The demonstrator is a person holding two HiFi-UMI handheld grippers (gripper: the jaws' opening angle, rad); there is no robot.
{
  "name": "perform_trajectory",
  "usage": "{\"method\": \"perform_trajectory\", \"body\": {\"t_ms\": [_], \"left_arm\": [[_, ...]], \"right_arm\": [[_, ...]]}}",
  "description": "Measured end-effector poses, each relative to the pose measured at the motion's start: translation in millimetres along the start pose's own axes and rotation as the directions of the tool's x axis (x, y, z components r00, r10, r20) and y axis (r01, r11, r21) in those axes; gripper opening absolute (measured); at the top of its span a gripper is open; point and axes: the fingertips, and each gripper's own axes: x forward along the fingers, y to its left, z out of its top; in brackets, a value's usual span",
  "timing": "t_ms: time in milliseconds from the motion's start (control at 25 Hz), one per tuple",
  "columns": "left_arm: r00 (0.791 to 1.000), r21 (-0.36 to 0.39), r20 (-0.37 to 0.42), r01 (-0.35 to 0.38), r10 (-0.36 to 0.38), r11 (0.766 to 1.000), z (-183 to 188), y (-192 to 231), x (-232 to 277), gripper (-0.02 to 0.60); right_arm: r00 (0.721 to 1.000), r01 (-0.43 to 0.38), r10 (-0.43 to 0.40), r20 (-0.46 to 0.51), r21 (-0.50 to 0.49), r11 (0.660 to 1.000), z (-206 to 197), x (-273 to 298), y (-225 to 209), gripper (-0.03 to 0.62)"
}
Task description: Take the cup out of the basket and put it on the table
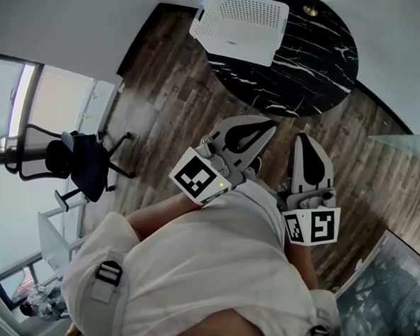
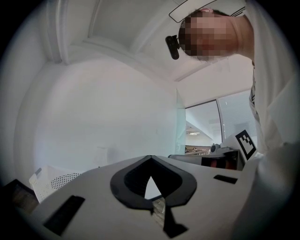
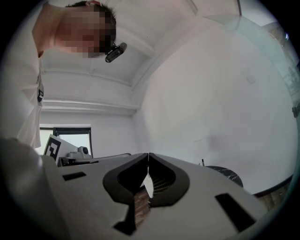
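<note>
Looking down from the head view, I have both grippers held close against my white shirt [image 1: 212, 256]. The left gripper [image 1: 271, 125] is closed: its smooth grey-white jaws meet at the tips, and the black rubbery pads leave only a small teardrop gap behind them with nothing in it. The right gripper [image 1: 303, 137] is the same, its jaws pressed together along a thin seam and empty. Each carries a white cube printed with black square markers, one behind the left jaws [image 1: 199, 179] and one behind the right [image 1: 311, 227].

Ahead of both sets of tips and well apart from them stands the counter [image 1: 308, 70], a round top of glossy black stone with white veins. The basket [image 1: 240, 20] sits on its far-left part, beyond the left gripper. It is white, boxy and round-cornered, with walls pricked by rows of fine holes. From this angle I cannot see inside it, so I cannot make out the cup. A small brass-coloured round piece [image 1: 311, 11] lies on the counter to the right of the basket.

Under the grippers runs a floor [image 1: 171, 104] of dark, streaky wood planks. Off to the left gripper's side stand a black mesh-backed office chair [image 1: 76, 159] and a tall bright window [image 1: 15, 109]. The walls are plain and pale.
</note>
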Motion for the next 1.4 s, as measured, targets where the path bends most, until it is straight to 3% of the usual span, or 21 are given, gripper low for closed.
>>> {"method": "perform_trajectory", "body": {"t_ms": [440, 680, 960, 1400], "left_arm": [[1.000, 0.018, -0.015, -0.009, 0.010, 1.000, -6, -1, 16, 0.006], [1.000, 0.024, -0.007, -0.007, 0.008, 1.000, -2, 21, 22, 0.006], [1.000, 0.015, 0.008, -0.028, 0.027, 1.000, 6, 78, 29, 0.006], [0.999, -0.015, 0.040, -0.034, 0.035, 0.999, 33, 205, 44, 0.006]], "right_arm": [[1.000, 0.015, -0.015, 0.014, -0.033, 0.999, 1, -3, -15, 0.011], [1.000, 0.021, -0.020, 0.019, -0.069, 0.997, 1, 20, -19, 0.011], [1.000, -0.001, 0.001, 0.000, -0.104, 0.995, -4, 78, -15, 0.011], [1.000, -0.016, 0.014, -0.017, -0.172, 0.985, 2, 208, -7, 0.011]]}}
